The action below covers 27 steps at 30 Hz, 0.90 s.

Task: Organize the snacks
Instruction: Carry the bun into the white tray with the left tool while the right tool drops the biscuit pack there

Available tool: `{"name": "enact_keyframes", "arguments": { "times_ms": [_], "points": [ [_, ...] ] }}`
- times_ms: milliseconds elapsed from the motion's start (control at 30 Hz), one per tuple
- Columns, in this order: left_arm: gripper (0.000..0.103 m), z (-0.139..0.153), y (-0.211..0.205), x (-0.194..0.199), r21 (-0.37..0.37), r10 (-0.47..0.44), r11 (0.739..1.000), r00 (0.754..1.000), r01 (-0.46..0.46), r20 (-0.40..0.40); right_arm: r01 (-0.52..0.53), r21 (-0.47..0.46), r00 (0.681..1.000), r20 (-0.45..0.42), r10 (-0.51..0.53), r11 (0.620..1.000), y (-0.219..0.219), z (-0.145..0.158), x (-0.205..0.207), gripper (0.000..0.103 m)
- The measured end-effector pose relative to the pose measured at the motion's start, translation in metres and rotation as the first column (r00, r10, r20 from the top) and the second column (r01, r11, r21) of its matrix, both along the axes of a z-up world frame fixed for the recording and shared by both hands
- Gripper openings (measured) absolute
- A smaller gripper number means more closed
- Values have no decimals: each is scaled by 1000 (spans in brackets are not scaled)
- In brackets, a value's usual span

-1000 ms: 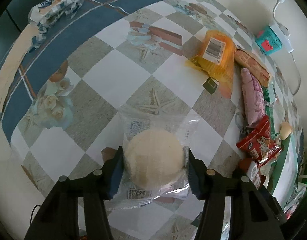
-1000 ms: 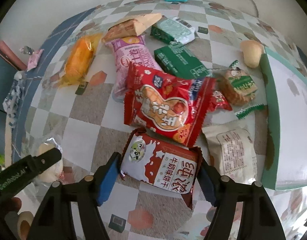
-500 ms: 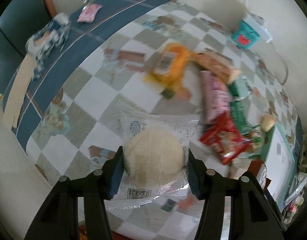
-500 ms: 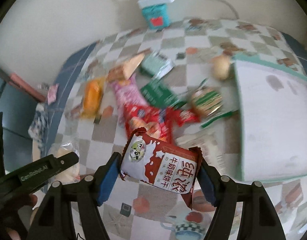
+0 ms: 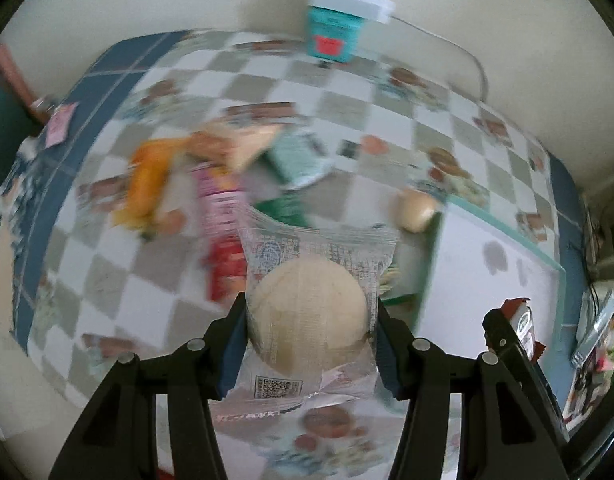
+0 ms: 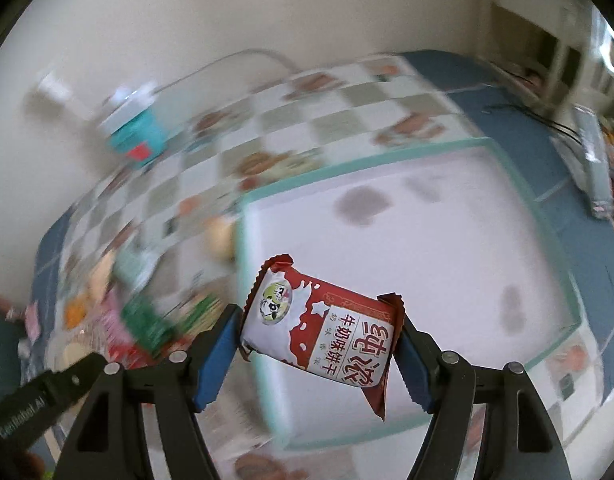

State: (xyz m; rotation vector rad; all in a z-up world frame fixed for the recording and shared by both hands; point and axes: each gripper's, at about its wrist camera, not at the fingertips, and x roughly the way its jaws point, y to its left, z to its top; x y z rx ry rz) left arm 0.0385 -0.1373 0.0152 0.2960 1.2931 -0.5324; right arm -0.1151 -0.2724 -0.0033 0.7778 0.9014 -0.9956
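Note:
My left gripper is shut on a round pale bun in a clear wrapper and holds it in the air above the checkered table. My right gripper is shut on a red and white milk biscuit packet, held over the near left edge of a white tray with a teal rim. The right gripper with its packet also shows in the left wrist view. The tray lies at the right there. A blurred heap of snack packets lies left of the tray.
A teal and white box with a white cable stands at the table's far edge by the wall. A small bun lies by the tray's far left corner. A pink packet lies on the blue border at the left.
Both grippers have lifted their snacks off the table and swung right toward the white tray. The view is blurred by this motion. Both grips are unchanged.

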Motion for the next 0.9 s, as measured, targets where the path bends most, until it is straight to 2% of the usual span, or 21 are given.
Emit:
{"name": "enact_keyframes", "arguments": {
  "times_ms": [100, 200, 300, 433, 633, 767, 867, 900],
  "points": [
    [57, -6, -33, -17, -4, -56, 998, 998, 56, 9, 67, -4, 998, -21, -67, 998, -27, -7, -18, 75],
    [57, -16, -62, -32, -12, -104, 994, 995, 104, 3, 145, 30, 989, -34, -144, 989, -51, -20, -42, 75],
    [57, -25, -88, -45, -9, -144, 990, 990, 144, 9, 226, 53, 973, -64, -222, 973, -75, -35, -66, 75],
    [58, -32, -113, -56, -30, -189, 981, 982, 190, 25, 290, 40, 955, -82, -286, 956, -95, -39, -86, 75],
    [58, -49, -139, -64, -46, -239, 970, 970, 240, 36, 319, 20, 944, -99, -316, 947, -110, -45, -97, 76],
    [58, -58, -143, -63, -32, -236, 971, 972, 236, 18, 317, 60, 944, -113, -309, 947, -117, -56, -97, 76],
    [61, -54, -139, -62, -37, -227, 973, 973, 228, 28, 310, 67, 946, -124, -301, 948, -116, -58, -98, 77],
    [68, -51, -138, -62, -41, -230, 972, 973, 231, 33, 312, 65, 945, -126, -302, 948, -115, -56, -99, 78]
  ]
}}
